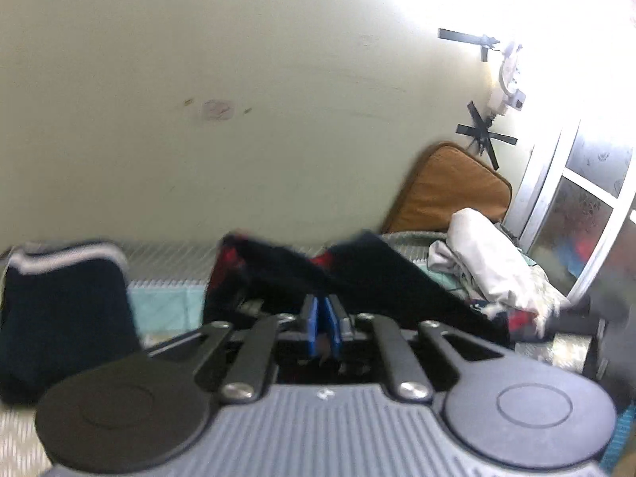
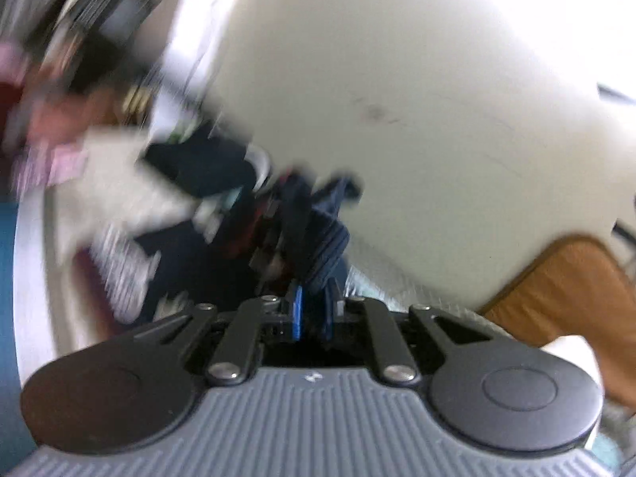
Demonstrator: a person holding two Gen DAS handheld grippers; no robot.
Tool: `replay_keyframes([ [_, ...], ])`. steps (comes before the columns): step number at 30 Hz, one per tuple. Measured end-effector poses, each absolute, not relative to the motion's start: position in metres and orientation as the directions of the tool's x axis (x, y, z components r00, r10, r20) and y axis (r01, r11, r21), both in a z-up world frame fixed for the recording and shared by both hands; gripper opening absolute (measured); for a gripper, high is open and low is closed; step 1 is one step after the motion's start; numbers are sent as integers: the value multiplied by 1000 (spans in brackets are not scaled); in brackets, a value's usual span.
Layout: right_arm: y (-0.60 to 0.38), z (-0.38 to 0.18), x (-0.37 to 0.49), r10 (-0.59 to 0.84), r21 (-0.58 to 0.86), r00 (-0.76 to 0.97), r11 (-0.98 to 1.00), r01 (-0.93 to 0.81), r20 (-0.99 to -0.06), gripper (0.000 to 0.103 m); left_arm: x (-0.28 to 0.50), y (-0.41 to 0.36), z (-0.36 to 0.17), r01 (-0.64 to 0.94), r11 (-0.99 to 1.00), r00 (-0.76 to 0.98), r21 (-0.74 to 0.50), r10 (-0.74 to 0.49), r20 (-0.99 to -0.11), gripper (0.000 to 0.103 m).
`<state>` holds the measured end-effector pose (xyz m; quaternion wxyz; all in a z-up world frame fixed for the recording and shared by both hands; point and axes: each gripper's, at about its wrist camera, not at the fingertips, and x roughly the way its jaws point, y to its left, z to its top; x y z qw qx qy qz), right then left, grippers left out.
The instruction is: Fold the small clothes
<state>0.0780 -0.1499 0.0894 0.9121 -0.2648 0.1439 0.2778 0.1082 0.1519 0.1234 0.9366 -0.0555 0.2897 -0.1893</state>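
Observation:
A small dark navy garment with red patches [image 1: 286,274] hangs in the air in front of the wall. My left gripper [image 1: 322,306] is shut on its lower edge, blue pads pressed together. In the blurred right wrist view my right gripper [image 2: 314,298] is shut on a bunched navy part of the same garment [image 2: 322,238]. A folded navy garment with white stripes [image 1: 63,302] stands on the bed at the left.
A patterned bedspread [image 1: 167,266] lies below. A pile of white and mixed clothes [image 1: 489,266] sits at the right, with an orange cushion [image 1: 449,190] against the wall and a window frame [image 1: 576,206] beyond. The pale wall [image 1: 238,99] is close ahead.

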Motion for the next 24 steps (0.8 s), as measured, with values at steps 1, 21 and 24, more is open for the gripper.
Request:
replay_keyframes([
  [1,-143,72,69,408,-446,807,681,-580,-427,13,103,153,120,309,925,758,-222,-380,-531,22],
  [21,-265,64,61,434,311,824,891,-332,-365,51,134,200,63,-13,891,674,-453,-327,-662,88],
  [24,-272,46,87,453,483,796,843,-236,-401,53,147,194,58,6,868,642,-496,-384,-664,46],
])
